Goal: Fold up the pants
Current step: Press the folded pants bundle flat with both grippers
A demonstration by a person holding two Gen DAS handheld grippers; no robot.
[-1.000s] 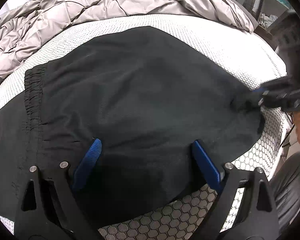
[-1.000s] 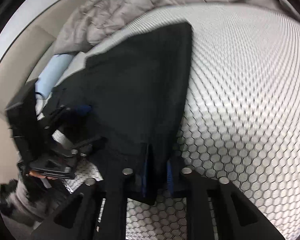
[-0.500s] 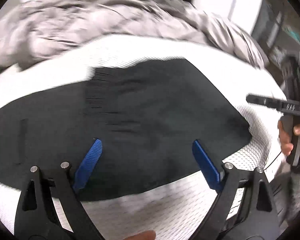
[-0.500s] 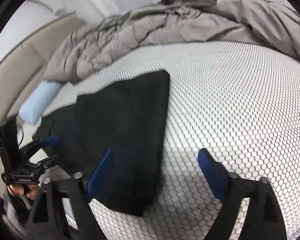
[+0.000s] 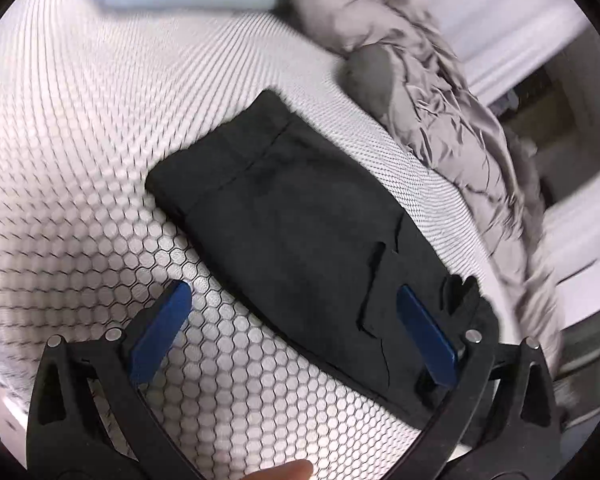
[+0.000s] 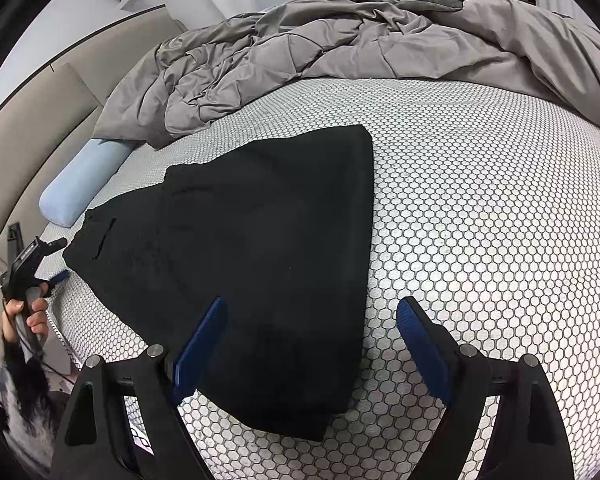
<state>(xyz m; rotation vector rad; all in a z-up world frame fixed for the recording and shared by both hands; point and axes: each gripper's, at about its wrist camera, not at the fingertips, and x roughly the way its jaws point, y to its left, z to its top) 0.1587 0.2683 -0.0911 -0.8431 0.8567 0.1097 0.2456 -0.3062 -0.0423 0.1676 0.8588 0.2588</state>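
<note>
Both sets of tongs, the left gripper (image 5: 288, 328) and the right gripper (image 6: 310, 342), stand spread and hold nothing, the right having just opened. Folded black pants (image 6: 256, 264) lie mid-frame on the honeycomb mattress (image 6: 480, 240) (duvet (image 6: 340, 56) bunched along the top); a one-layer pinch could, I judge, drag the fold open.

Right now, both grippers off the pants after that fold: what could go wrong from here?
1. The left gripper straddles only the edge of the black pants; one pad sits over bare mattress, so a close here may catch a single layer.
2. The right gripper, jaws just opened, hangs over the near end of the fold; a drag could undo it.
3. The grey duvet lies bunched just beyond the pants, limiting room for further folding.
</note>
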